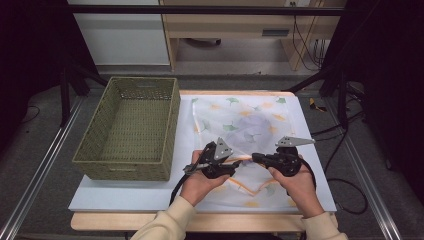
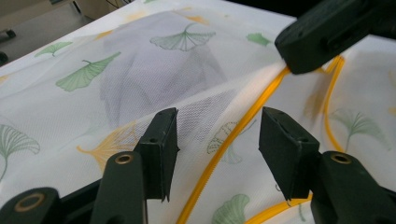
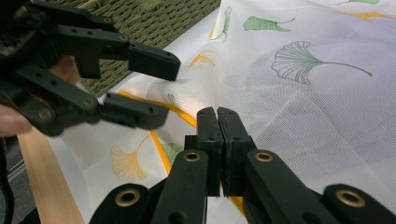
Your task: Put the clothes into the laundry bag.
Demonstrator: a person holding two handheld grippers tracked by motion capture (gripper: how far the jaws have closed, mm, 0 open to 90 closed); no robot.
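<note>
A white mesh bag (image 1: pixel 245 120) printed with green and yellow ginkgo leaves lies flat on the white table top (image 1: pixel 312 150). A yellow trim (image 2: pixel 243 130) runs along its near part. My right gripper (image 3: pixel 217 114) is shut on the bag's fabric at this trim, and the mesh rises in a small ridge toward its tip (image 2: pixel 292 58). My left gripper (image 2: pixel 218 135) faces it from the left with its jaws open; the trim and mesh lie below the gap, untouched by the pads. In the high view the left gripper (image 1: pixel 239 162) and the right gripper (image 1: pixel 256 158) point tip to tip.
An empty green woven basket (image 1: pixel 131 127) stands on the left part of the table, close to the bag's left edge. A wooden strip (image 1: pixel 125 220) borders the table's near edge. Metal frame rails run along both sides.
</note>
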